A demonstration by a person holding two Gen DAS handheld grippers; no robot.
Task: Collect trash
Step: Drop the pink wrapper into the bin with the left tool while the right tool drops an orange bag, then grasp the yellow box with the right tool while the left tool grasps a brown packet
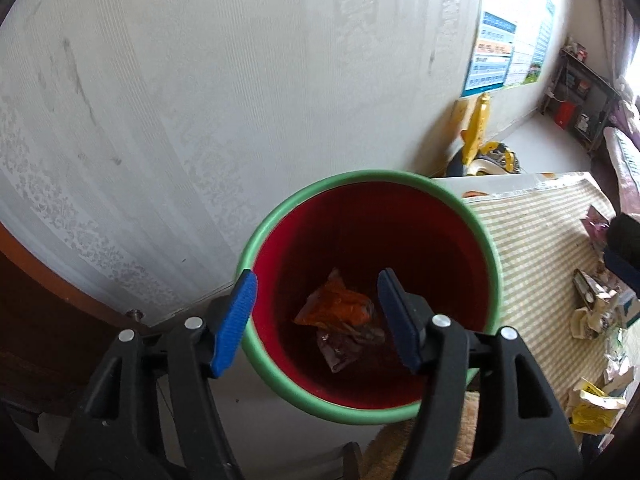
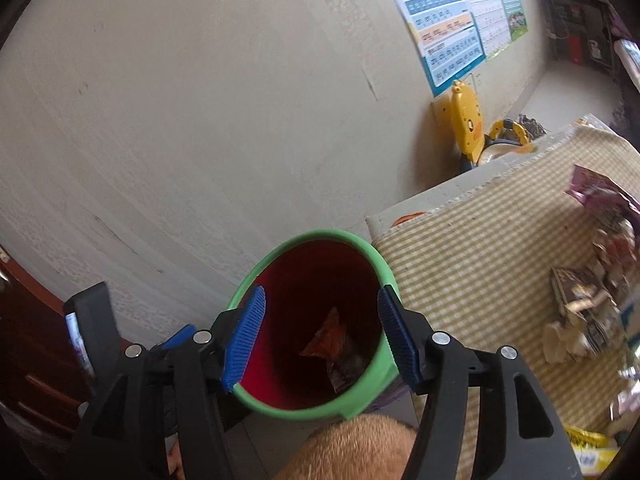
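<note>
A red bin with a green rim [image 1: 280,216] stands by the wall, next to the table. An orange wrapper [image 1: 334,306] and a dark wrapper [image 1: 340,350] lie at its bottom. My left gripper [image 1: 316,320] is open and empty above the bin's mouth. In the right wrist view the same bin [image 2: 360,396] shows with the orange wrapper [image 2: 326,340] inside. My right gripper [image 2: 320,340] is open and empty over the bin. More trash [image 1: 600,308] lies on the table at the right, also blurred in the right wrist view [image 2: 592,312].
The table has a checked cloth [image 1: 532,240]. A yellow toy [image 1: 478,132] stands by the wall behind the table. Posters [image 2: 448,20] hang on the wall. A dark wooden door [image 1: 40,320] is at the left. Shelves [image 1: 576,92] stand far back.
</note>
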